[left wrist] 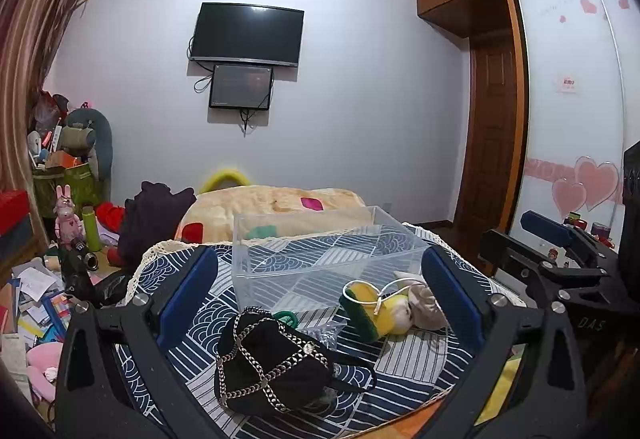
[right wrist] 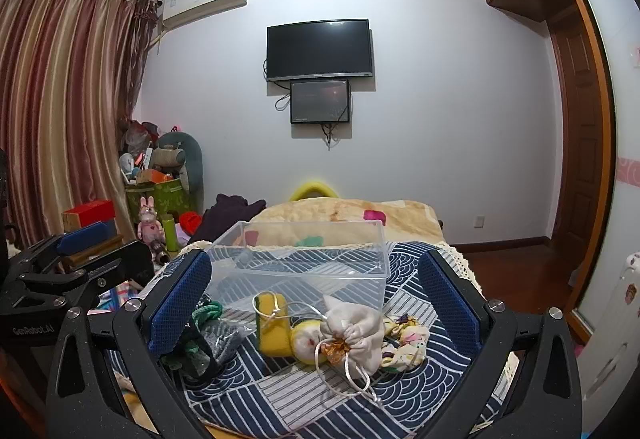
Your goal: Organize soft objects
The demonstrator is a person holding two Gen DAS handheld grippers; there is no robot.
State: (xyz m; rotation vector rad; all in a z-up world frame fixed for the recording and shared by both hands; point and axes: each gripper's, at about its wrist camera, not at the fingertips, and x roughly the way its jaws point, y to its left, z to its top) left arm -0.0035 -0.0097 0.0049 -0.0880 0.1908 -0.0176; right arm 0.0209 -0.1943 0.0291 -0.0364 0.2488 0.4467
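A clear plastic bin (left wrist: 280, 263) stands empty on a blue patterned cloth (left wrist: 404, 363); it also shows in the right wrist view (right wrist: 372, 251). In front of it lie a black pouch with a gold chain (left wrist: 268, 367), a yellow-green sponge (left wrist: 362, 309), a beige drawstring bag (right wrist: 356, 331), a floral scrunchie (right wrist: 408, 339) and a green hair tie (right wrist: 206, 313). My left gripper (left wrist: 324, 303) is open above the pouch and sponge, holding nothing. My right gripper (right wrist: 316, 307) is open above the sponge and drawstring bag, holding nothing.
A quilted bed cover (right wrist: 340, 213) lies behind the bin. Toys, boxes and papers (left wrist: 44, 291) clutter the floor at left. A wardrobe with sliding doors (left wrist: 572, 111) stands at right. A TV (right wrist: 320, 49) hangs on the far wall.
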